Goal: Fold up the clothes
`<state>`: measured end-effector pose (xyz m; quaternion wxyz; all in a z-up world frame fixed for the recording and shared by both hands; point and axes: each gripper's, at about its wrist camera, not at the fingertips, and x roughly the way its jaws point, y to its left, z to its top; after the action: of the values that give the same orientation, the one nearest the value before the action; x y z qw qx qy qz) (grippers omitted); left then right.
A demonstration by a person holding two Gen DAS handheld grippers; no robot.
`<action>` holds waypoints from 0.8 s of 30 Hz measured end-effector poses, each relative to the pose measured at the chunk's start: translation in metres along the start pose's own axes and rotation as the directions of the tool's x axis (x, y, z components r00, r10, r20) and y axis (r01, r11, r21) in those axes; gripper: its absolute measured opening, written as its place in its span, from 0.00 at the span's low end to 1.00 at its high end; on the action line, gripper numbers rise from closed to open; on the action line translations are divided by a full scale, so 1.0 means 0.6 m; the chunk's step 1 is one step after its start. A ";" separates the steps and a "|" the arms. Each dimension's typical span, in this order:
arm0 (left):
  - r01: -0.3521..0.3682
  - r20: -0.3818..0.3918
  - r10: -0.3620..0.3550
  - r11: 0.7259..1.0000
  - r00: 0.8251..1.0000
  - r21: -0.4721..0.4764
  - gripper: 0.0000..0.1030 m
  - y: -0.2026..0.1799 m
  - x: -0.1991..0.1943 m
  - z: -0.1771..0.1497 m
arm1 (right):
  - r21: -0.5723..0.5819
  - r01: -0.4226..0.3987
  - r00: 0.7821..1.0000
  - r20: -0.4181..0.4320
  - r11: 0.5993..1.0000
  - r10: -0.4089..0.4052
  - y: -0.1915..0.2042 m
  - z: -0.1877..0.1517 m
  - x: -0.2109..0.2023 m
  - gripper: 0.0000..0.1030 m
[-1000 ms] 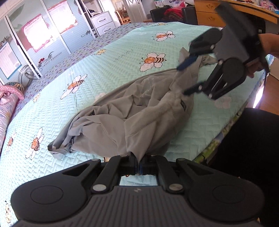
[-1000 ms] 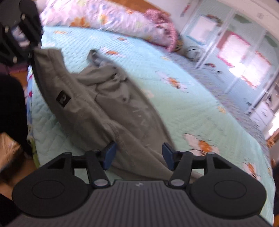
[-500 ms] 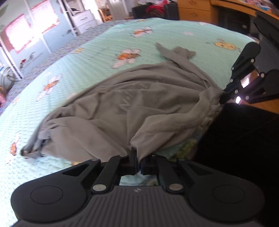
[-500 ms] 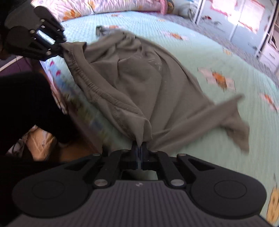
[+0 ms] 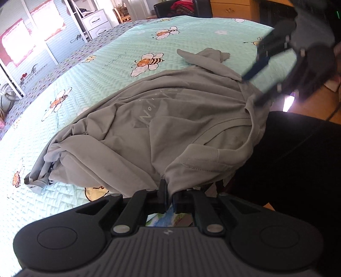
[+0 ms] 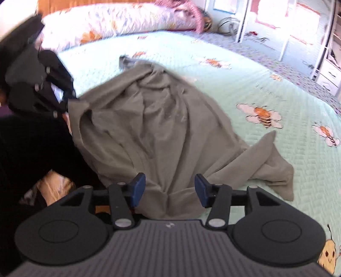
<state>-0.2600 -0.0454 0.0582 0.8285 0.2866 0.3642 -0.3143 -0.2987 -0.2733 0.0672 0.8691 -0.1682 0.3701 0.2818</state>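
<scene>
A grey T-shirt [image 5: 170, 127] lies crumpled on the mint bee-print bedspread [image 5: 119, 70], near the bed's edge; it also shows in the right wrist view [image 6: 162, 127]. My left gripper [image 5: 169, 197] is shut on the shirt's near edge at a sleeve hem. My right gripper [image 6: 170, 189] is open, its blue-padded fingers [image 6: 138, 187] on either side of a bunch of the cloth without pinching it. In the left wrist view the right gripper [image 5: 253, 89] hovers at the shirt's far right corner. The left gripper [image 6: 66, 100] shows at the left of the right wrist view.
The bedspread [image 6: 266, 89] stretches wide beyond the shirt. Pillows [image 6: 119, 27] lie at the head of the bed. White drawers [image 5: 98, 23], a wardrobe and a wooden desk [image 5: 232, 8] stand past the bed. My dark trousers [image 5: 294, 157] fill the space by the bed's edge.
My right gripper was shut on the shirt's edge half a second ago and is now open. The shirt has been pulled flatter and nearer the bed's edge. The left gripper stays shut.
</scene>
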 end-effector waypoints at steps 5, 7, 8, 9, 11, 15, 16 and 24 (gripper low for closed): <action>-0.062 0.027 0.063 0.997 0.998 -0.044 0.05 0.014 0.001 0.013 | 0.016 -0.105 0.992 -0.073 0.994 0.106 0.018 -0.009 0.039 0.34; -0.086 0.049 0.090 0.993 0.995 -0.087 0.05 0.028 0.000 0.022 | 0.063 -0.138 0.988 -0.066 0.988 0.142 0.018 -0.007 0.042 0.15; -0.087 0.063 0.094 0.990 0.994 -0.108 0.05 0.035 -0.005 0.025 | 0.094 -0.156 0.986 -0.051 0.983 0.162 0.016 -0.004 0.041 0.09; -0.088 0.076 0.098 0.988 0.992 -0.130 0.05 0.043 -0.009 0.028 | 0.119 -0.181 0.982 -0.039 0.976 0.187 0.015 0.000 0.040 0.06; -0.088 0.101 0.107 0.981 0.989 -0.173 0.04 0.058 -0.017 0.033 | 0.152 -0.228 0.973 -0.010 0.962 0.232 0.016 0.009 0.038 0.06; -0.054 0.135 0.085 0.973 0.987 -0.223 0.04 0.075 -0.036 0.031 | 0.129 -0.230 0.972 0.084 0.965 0.220 0.023 0.037 0.019 0.08; -0.037 0.136 0.068 0.974 0.988 -0.223 0.04 0.075 -0.040 0.026 | 0.147 -0.226 0.971 0.114 0.963 0.210 0.012 0.048 0.011 0.11; 0.071 0.150 -0.040 0.975 0.988 -0.210 0.04 0.037 -0.038 0.001 | 0.268 -0.339 0.940 0.130 0.902 0.315 -0.044 0.178 0.074 0.34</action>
<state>-0.2558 -0.0246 0.0821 0.8697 0.1616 0.3429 -0.3160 -0.1989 -0.2243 0.1082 0.8391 0.0356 0.3934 0.3739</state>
